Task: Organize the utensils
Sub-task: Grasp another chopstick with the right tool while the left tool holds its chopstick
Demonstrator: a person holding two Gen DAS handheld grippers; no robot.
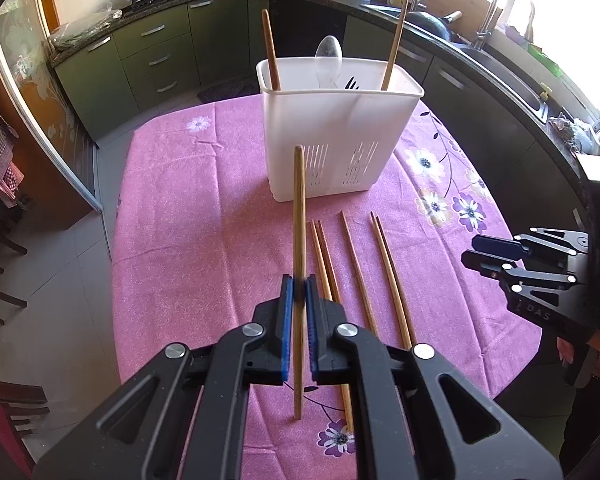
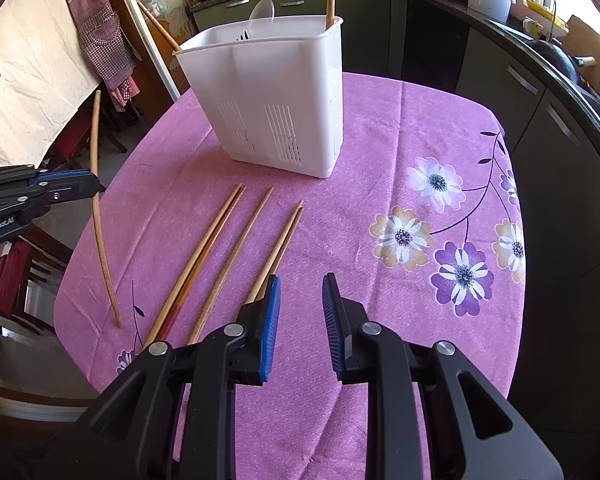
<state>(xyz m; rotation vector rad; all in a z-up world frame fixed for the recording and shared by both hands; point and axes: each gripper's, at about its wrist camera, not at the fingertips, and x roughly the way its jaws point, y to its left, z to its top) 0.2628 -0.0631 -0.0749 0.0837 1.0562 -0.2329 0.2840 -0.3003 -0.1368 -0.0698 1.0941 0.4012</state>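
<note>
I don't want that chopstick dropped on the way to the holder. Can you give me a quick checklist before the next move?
1. Left gripper clamped on the held chopstick: ok, pads pinch it mid-length.
2. Chopstick clear of the tablecloth: ok, the right wrist view shows it lifted and near upright.
3. White utensil holder upright with room: ok, only two chopsticks, a spoon and dark utensil tips show inside.
4. Right gripper out of the path: ok, open, empty, off to the side.
5. Five loose chopsticks undisturbed: ok, lying flat.
6. Grip firmness against slipping: cannot tell.
</note>
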